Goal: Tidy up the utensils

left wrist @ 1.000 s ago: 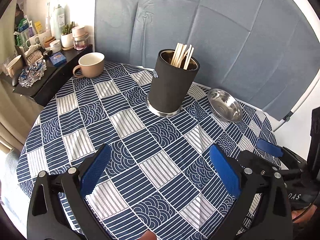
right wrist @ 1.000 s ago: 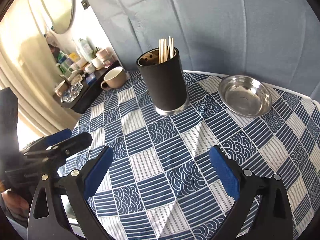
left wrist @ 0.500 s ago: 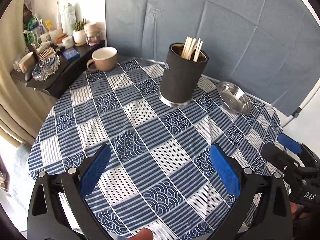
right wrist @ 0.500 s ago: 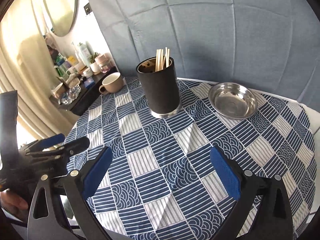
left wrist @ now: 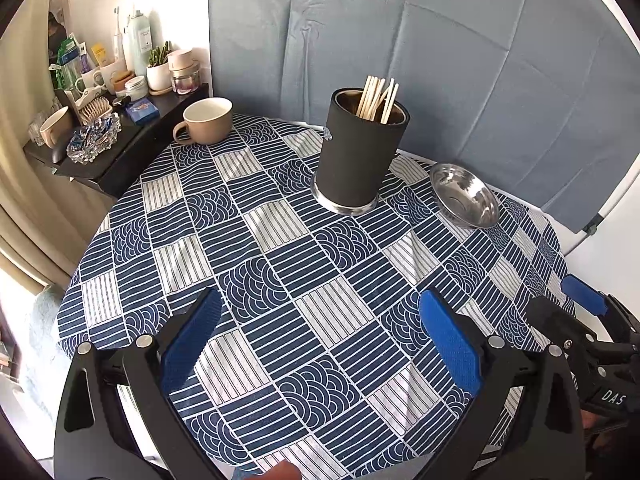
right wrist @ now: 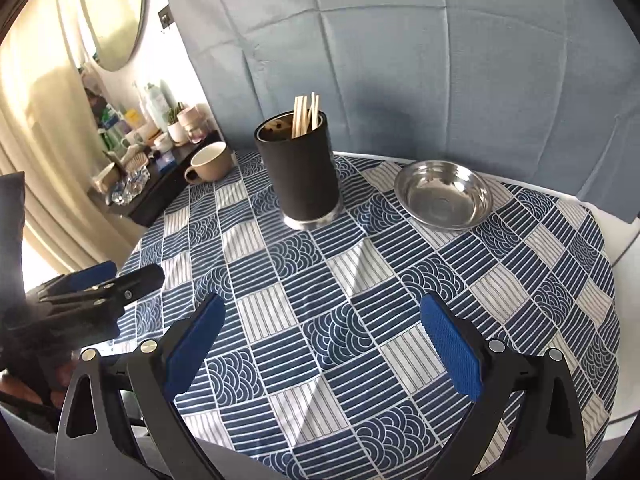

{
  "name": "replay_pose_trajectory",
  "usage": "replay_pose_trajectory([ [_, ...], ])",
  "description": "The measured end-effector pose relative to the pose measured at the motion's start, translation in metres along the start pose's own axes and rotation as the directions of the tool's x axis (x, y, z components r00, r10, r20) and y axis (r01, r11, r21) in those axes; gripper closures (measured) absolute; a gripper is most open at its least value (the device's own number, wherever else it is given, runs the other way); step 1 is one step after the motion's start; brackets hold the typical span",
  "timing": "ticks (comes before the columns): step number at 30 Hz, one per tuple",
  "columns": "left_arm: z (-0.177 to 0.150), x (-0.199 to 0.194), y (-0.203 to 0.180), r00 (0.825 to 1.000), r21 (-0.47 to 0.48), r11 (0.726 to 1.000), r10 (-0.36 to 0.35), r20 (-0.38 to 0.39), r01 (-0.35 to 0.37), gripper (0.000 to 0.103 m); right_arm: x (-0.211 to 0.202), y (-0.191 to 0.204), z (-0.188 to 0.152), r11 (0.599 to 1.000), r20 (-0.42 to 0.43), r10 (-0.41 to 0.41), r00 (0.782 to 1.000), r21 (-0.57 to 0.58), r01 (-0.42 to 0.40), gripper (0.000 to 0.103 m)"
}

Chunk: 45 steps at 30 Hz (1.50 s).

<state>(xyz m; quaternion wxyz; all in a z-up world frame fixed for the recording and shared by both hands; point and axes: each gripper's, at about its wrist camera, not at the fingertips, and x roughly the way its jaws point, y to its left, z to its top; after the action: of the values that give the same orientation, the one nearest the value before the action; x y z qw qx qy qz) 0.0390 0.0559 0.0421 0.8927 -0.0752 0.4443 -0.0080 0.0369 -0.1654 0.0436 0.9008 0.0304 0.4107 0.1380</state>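
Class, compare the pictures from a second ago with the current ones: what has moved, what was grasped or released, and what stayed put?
Both grippers drew back from the table: the black holder with its chopsticks looks farther off in each view. Nothing was grasped or released; the left gripper and right gripper stay open and empty. Holder, steel dish and mug kept their places.

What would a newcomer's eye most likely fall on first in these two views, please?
Probably the tall black holder full of wooden chopsticks, upright near the far middle of the round table with its blue patterned cloth. To its right lies an empty steel dish; to its left, near the table's far edge, a beige mug. Up close, the left claw and right claw gape open, holding nothing.
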Motion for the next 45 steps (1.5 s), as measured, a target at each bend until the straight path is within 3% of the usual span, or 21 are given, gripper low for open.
replay_pose_trajectory([
  [20,-0.008,0.008,-0.006,0.999,0.021,1.0,0.012,-0.053,-0.011,0.006,0.003,0.001,-0.005,1.0,-0.02,0.017,1.0,0.009,-0.017,0.009],
  [45,-0.011,0.007,-0.006,0.998,0.004,1.0,0.03,-0.064,-0.029,0.006,0.004,0.0,-0.006,1.0,-0.024,0.024,0.999,0.006,-0.024,0.009],
])
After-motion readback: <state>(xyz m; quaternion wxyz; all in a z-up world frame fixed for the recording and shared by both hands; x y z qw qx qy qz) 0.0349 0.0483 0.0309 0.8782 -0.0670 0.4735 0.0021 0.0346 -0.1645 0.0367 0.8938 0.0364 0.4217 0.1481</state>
